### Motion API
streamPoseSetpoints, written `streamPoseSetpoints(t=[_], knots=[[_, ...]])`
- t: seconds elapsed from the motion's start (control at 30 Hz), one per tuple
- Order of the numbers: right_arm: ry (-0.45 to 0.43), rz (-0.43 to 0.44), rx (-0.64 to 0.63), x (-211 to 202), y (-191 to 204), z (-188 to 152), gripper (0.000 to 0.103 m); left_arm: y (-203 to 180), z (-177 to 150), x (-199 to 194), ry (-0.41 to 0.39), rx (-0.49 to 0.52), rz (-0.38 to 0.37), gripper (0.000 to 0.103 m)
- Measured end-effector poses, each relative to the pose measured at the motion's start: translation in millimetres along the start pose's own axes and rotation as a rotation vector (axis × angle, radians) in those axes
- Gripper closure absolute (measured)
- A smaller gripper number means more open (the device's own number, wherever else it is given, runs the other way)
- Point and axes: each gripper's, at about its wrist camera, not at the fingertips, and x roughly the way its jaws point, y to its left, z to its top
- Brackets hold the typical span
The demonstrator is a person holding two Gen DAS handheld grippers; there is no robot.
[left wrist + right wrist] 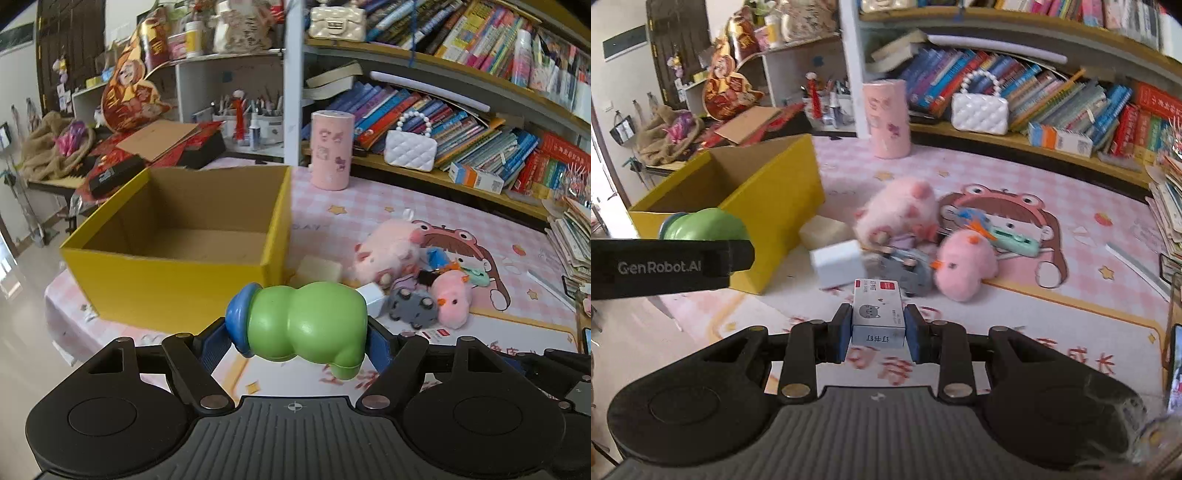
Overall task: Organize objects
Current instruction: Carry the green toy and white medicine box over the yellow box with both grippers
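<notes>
My left gripper (299, 341) is shut on a green plastic toy with a blue cap (306, 325), held sideways above the pink mat, just in front of the open, empty yellow cardboard box (166, 291). In the right wrist view that gripper's black finger (665, 266) and the green toy (705, 225) show at the left, beside the yellow box (775, 206). My right gripper (878, 328) is shut on a small white box with a cat picture (877, 308), lifted over the mat in front of the toy pile.
On the mat right of the box lie a pink plush pig (897, 210), a pink chick plush (964, 266), a grey toy car (908, 273), a white cube (836, 264), a beige block (823, 230) and a teal item (1015, 236). A pink canister (886, 118) and bookshelves stand behind.
</notes>
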Motion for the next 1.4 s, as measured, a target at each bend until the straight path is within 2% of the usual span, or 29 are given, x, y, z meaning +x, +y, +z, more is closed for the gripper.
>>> streamPoseSetpoints(t=[0.37, 0.63, 0.97, 1.4], knots=[[0.006, 0.000, 0.006, -9.9, 99.9, -7.7, 0.074, 98.3, -19.5, -30.3, 0.007, 0.001, -0.030, 0.027], [-0.006, -0.034, 0.003, -16.8, 166.2, -18.5, 0.074, 149.9, -27.3, -42.7, -0.004, 0.000, -0.055, 0.027], [-0.032, -0.041, -0.001, -25.7, 219.7, -25.3, 0.074, 194.9, -32.6, -55.4, -0.017, -0.009, -0.067, 0.027], [-0.040, -0.068, -0.027, -23.5, 251.4, -18.4, 0.074, 220.6, -30.6, -58.6, -0.042, -0.016, -0.091, 0.027]])
